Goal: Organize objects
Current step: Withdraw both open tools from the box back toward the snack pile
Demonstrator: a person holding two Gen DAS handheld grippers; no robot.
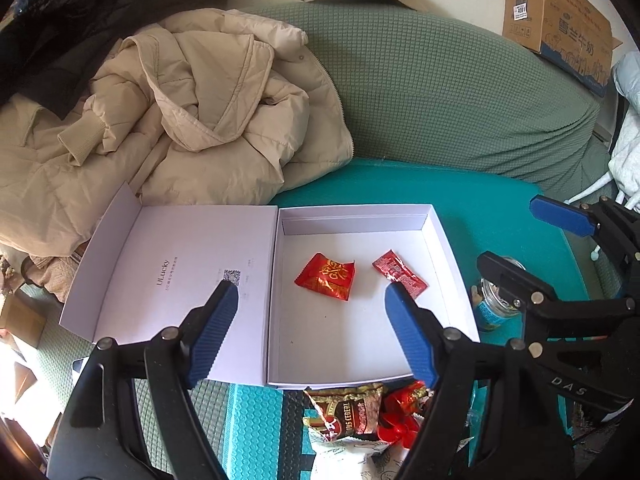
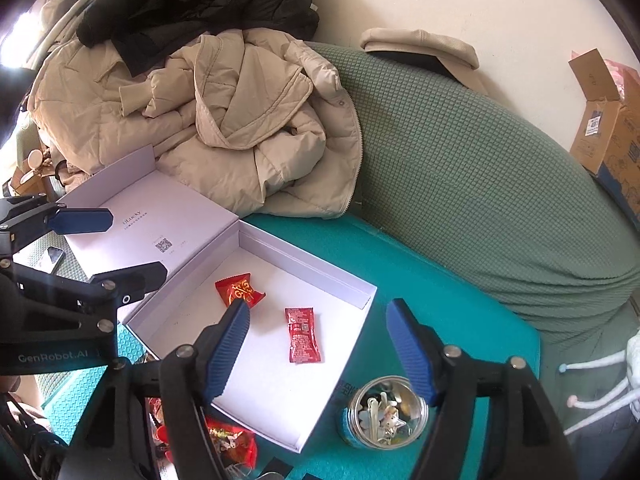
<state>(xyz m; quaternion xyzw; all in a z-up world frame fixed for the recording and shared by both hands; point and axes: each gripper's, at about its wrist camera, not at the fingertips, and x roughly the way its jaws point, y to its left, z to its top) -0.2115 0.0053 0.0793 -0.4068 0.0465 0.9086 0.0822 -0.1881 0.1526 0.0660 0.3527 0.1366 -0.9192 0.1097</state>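
Jaws, left: we hold the left gripper [image 1: 312, 300] open and empty above the white box [image 1: 436, 236], nothing between its blue pads.
Jaws, right: our right gripper [image 2: 318, 318] also stands open with nothing held, over the box's near edge and the jar.
Why so: both jaws are clear of the contents, so we judge the two packets are already placed and more can now be fetched.
Box: shallow white card, lid [image 1: 180, 248] folded flat to the left, so the tray is open from above; it sits on the teal mat [image 1: 480, 200] over the sofa seat.
Contents: a red gold-printed sachet [image 1: 326, 276] and a plain red printed packet [image 1: 400, 271] lie flat and apart on the tray floor.
Waiting: a pile of snack packets [image 1: 352, 412] lies just in front of the box, seemingly next to go in.
Jar: a small glass jar [image 2: 384, 412] of trinkets stands upright just right of the box.
Beyond: a beige padded coat [image 1: 208, 100] is heaped on the green sofa [image 1: 460, 92] behind.
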